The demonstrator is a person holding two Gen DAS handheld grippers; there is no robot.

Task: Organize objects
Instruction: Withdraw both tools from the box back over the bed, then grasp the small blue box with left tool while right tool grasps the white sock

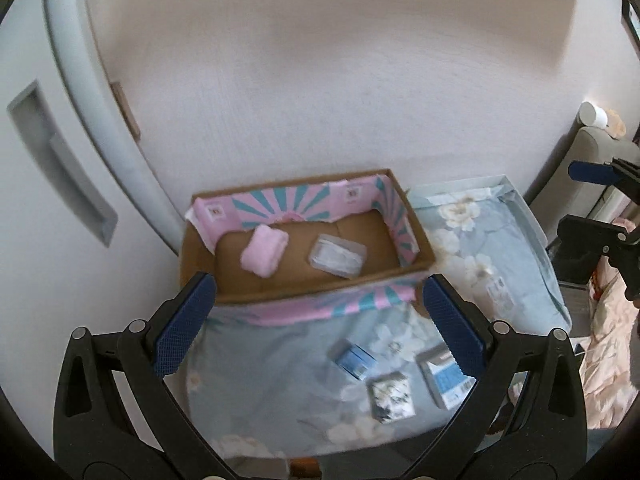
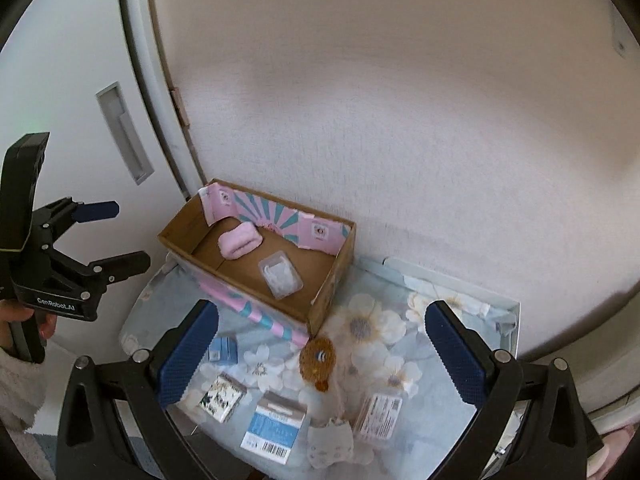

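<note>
Meanwhile both grippers, left (image 1: 316, 320) and right (image 2: 320, 356), hover spread and empty near the cardboard box (image 2: 332, 276), the blue-and-white carton (image 2: 274, 432) lying on its near side, long axis pointing toward it, nearer the right.

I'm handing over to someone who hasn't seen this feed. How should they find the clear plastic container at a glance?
Start at the open cardboard box with pink-and-teal lining, standing against the wall on the floral cloth. Only two things lie on its brown floor: a rolled pink towel and, nearer the front wall, the clear plastic container. It is the see-through, hard-edged one holding something white.
</note>
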